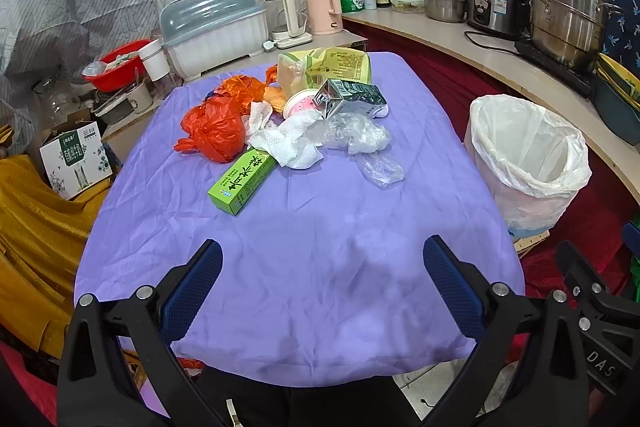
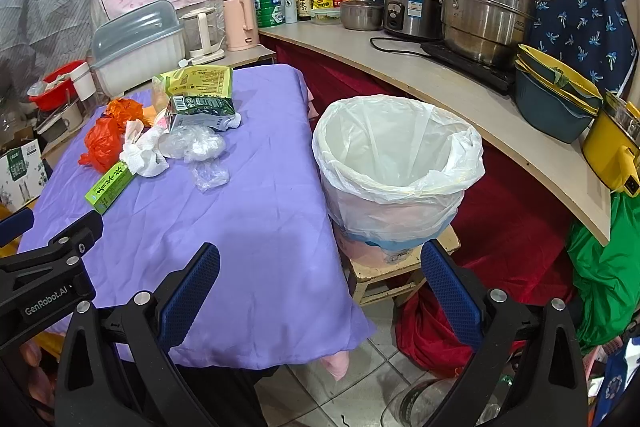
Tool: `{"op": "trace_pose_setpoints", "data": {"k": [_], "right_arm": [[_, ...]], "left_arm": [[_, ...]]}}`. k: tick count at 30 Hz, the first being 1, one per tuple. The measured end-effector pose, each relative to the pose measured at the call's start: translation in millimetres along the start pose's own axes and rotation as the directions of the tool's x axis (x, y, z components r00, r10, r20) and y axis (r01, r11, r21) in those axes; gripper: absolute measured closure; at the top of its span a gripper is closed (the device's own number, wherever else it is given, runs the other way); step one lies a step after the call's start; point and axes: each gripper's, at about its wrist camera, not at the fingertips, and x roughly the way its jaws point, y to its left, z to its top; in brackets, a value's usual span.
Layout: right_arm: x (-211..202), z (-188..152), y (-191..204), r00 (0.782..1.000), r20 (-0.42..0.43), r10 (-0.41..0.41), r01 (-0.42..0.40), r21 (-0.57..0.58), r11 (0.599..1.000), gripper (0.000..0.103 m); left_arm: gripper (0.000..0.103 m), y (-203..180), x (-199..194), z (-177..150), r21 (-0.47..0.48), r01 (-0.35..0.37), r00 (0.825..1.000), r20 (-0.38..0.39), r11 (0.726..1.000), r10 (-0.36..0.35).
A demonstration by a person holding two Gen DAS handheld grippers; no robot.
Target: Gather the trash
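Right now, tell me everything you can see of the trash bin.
The trash bin is a round, upright pail, pinkish with a pale blue band near its base, lined with a thin translucent white plastic bag folded over its rim. The liner looks empty. It stands on a small worn cream wooden stool beside the purple-covered table, apart from the trash pile. Nothing else touches it.

Trash pile [image 1: 288,115] on table [image 1: 304,267] — bin [image 1: 528,163] apparently just right.

Ahead of the jaws, the pink cup [image 1: 301,101] sits half hidden under the silver carton [image 1: 349,95]; its contents are unreadable.
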Motion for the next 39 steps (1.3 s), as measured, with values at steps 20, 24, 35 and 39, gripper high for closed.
{"op": "trace_pose_setpoints", "data": {"k": [20,24,35,39], "right_arm": [[-0.1,-0.1,-1.5,1.000,-0.001,0.004,-0.004,0.003,1.000,0.007],[0.2,-0.9,-1.9,1.000,0.000,0.006,-0.006,0.006,1.000,0.007],[0.3,-1.3,-2.5,1.000,0.002,0.004,-0.004,0.006,1.000,0.007],[0.3,-1.3,-2.7,1.000,0.002,0.003,-0.003,0.006,1.000,0.007]], "left_arm": [[0.007,0.2,-1.2,-1.4,0.003,-0.001,1.000,0.000,1.000,0.001],[0.007,0.2,-1.3,-1.5,0.002,0.000,1.000,0.000,1.000,0.000],[0.007,-0.2,-1.4,-1.6,0.005,0.001,1.000,0.002,1.000,-0.001],[0.007,-2.4,-1.8,-0.1,0.006,0.000,1.000,0.003,1.000,0.000]]}}
